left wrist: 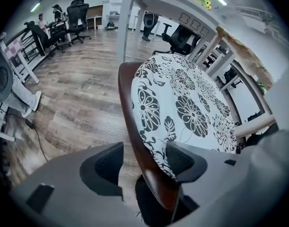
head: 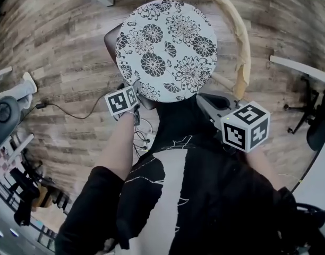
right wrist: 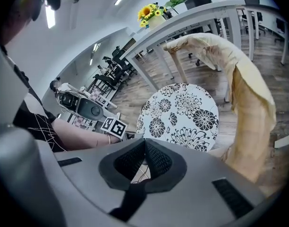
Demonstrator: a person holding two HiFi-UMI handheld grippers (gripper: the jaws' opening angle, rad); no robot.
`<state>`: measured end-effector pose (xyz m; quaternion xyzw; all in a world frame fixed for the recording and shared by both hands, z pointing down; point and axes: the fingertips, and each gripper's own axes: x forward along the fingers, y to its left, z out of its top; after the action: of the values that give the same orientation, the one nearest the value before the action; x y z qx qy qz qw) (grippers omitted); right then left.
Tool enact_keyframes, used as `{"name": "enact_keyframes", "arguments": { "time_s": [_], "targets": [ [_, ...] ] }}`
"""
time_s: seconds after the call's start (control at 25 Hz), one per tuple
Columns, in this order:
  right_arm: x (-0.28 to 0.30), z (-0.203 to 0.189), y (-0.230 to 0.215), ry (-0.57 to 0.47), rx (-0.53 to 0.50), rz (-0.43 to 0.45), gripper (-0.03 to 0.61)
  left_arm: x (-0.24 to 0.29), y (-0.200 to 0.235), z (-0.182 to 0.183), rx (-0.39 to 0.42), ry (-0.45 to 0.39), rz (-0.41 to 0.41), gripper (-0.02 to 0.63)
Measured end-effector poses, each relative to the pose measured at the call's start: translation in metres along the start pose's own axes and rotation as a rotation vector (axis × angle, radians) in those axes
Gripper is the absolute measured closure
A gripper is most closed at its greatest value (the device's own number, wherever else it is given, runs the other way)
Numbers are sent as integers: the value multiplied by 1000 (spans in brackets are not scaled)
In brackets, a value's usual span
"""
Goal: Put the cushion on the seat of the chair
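Since the cushion (head: 166, 49) already lies flat on the chair's seat (left wrist: 130, 126), the job looks nearly done. The left gripper (left wrist: 144, 161) stands wide open astride the seat rim and cushion edge, holding nothing; the right gripper (right wrist: 144, 161) is closed and empty. Only the wrapped backrest (head: 238, 36) and a floor cable (head: 72, 112) are near, blocking nothing.

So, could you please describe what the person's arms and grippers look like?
The left gripper and right gripper have smooth grey bodies with dark textured pads. The left cube and right cube are white with black square markers. The person wears a short-sleeved black top with thin white lines.
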<state>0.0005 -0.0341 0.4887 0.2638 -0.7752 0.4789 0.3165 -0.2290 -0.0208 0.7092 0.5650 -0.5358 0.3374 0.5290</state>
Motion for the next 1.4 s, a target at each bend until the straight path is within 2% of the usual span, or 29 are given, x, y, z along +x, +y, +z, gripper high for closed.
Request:
{"name": "enact_keyframes", "arguments": {
  "time_s": [0.08,0.2,0.36,0.48,0.64,0.72,0.92,1.04,1.2,1.4],
  "targets": [
    [-9,1,5,-6,-1,-20,561,-3,6,-1,26,22,14,321],
    [-24,10,15,-27,-16,-49,563,-12,11,3,51,21,34,316],
    [-46,40,29,-84,-50,-74,563,-35,10,18,-69,-26,0,318],
    [-63,61,47,-127,-79,-85,562,-65,-2,37,-91,-88,-69,353],
    [-89,81,80,-185,-116,-99,562,-120,-21,62,-32,-174,-164,482],
    [-105,91,93,-222,-141,-113,563,-148,-34,77,18,-216,-200,507],
    [-151,127,107,-358,-208,-164,562,-213,-78,136,100,-368,-324,535],
    [-185,140,111,-446,-212,-176,561,-249,-110,149,118,-439,-408,555],
    [-229,157,113,-566,-232,-179,561,-297,-158,167,183,-532,-481,570],
    [-275,162,120,-658,-291,-158,563,-367,-210,182,240,-667,-568,592]
  ]
}}
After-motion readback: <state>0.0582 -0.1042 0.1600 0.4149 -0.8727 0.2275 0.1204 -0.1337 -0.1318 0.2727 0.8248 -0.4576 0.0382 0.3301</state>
